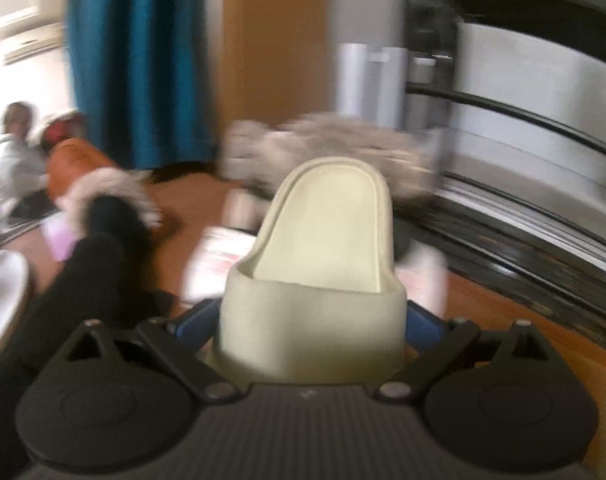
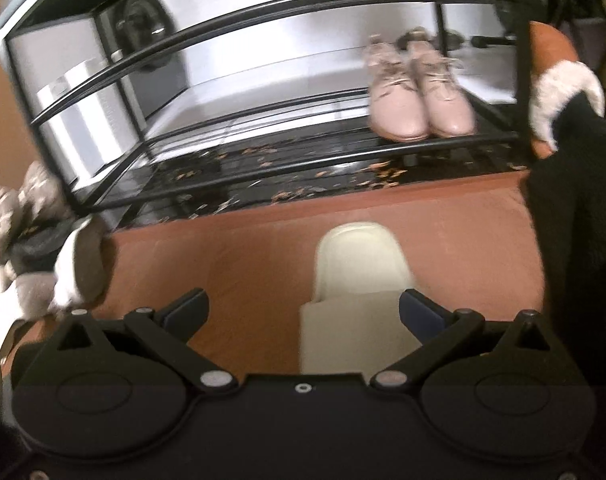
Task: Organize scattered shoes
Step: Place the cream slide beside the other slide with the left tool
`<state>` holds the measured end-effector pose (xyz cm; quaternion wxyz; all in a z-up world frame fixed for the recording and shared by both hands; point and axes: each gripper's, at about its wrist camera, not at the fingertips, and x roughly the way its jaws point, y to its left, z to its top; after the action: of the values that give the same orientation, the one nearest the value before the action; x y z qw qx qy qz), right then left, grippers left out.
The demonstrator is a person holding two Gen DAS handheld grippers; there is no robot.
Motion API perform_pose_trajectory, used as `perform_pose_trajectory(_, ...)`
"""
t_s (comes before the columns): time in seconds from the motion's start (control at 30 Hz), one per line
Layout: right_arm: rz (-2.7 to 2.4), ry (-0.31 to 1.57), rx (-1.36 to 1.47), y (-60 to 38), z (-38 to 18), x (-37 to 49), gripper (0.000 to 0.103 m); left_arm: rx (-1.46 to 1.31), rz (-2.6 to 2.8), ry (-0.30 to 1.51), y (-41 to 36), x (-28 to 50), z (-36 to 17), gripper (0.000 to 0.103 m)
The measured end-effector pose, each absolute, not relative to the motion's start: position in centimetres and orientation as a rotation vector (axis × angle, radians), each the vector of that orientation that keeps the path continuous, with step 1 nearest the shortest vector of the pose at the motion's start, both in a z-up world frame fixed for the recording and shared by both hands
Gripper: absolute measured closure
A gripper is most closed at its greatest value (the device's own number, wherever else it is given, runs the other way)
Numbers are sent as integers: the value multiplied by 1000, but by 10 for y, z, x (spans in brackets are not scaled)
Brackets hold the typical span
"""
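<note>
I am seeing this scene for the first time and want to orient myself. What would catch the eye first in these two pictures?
First, the cream slipper fills the middle of the left wrist view, clamped at its strap in the left gripper. In the right wrist view, a second cream slipper lies on the brown floor by the open right gripper, nearer its right finger. Beyond it, a pair of pink shoes stands side by side on the black shoe rack.

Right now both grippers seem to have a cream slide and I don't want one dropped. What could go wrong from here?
1. The right gripper has wide-open jaws: its cream slide touches only the right finger, so it is not pinched and stays behind or slips.
2. The left gripper clamps its slide only at the strap end; a fast swing could twist it loose.
3. The pink shoes occupy the rack shelf's right side.
</note>
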<state>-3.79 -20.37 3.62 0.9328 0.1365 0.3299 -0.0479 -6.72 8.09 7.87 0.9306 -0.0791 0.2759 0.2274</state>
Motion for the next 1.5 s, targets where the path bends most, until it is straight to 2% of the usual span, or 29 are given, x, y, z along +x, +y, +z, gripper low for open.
perform_pose_trajectory(0.27, -269, 610, 372, -250, 40, -46, 0, -137, 289, 687, -13, -46, 41, 7)
perform_pose_trajectory(0.43, -288, 619, 387, -261, 34, -47, 0, -124, 213, 794, -37, -31, 10, 7)
perform_pose_trajectory(0.77, -229, 615, 338, -253, 34, -48, 0, -129, -6, 860, -55, 11, -26, 1)
perform_pose_trajectory(1.0, -177, 647, 305, -241, 33, -48, 0, -312, 62, 874, -18, -4, -4, 1)
perform_pose_trajectory(1.17, -80, 690, 275, -223, 32, -49, 0, -427, 29, 777, 13, -10, 25, 1)
perform_pose_trajectory(1.4, 167, 806, 171, -179, 12, -37, 0, -319, 291, 740, 34, -22, 45, 1)
perform_pose_trajectory(1.5, 277, 802, 69, -147, 8, -36, 0, -314, 329, 697, 44, -35, 49, 1)
